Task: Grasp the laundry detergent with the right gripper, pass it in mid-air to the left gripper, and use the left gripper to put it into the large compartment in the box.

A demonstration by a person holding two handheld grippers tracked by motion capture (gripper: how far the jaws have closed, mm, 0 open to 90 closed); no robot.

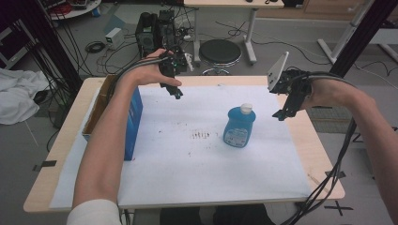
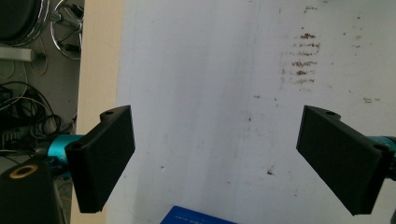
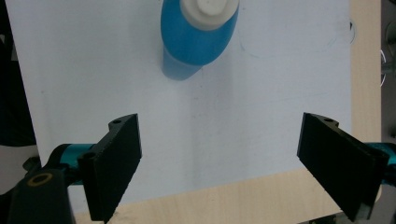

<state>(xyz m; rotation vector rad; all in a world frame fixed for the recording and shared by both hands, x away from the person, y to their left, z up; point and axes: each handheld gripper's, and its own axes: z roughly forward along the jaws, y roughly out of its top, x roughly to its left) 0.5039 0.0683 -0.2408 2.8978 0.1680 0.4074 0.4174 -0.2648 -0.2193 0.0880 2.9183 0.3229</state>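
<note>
A blue detergent bottle [image 1: 240,126] with a white cap stands upright right of centre in the high view, on the white paper sheet [image 1: 187,159] that covers the tabletop [image 1: 61,140]. The right claw [image 1: 281,114] hangs above and just right of the bottle, its jaws spread wide and holding nothing; in the right gripper view the bottle [image 3: 198,35] sits at the top edge, ahead of the gap between the jaws and left of its middle. The left claw [image 1: 177,92] hovers in the upper middle of the high view, likewise released and empty, near a blue cardboard box [image 1: 133,119] at the left side.

The step in hand looks like a reach for the bottle with the right claw. To do it well, the claw should shift until the bottle lies centred between the jaws, come down level with the body below the cap, then close gently so the smooth plastic neither slips nor tips.
</note>
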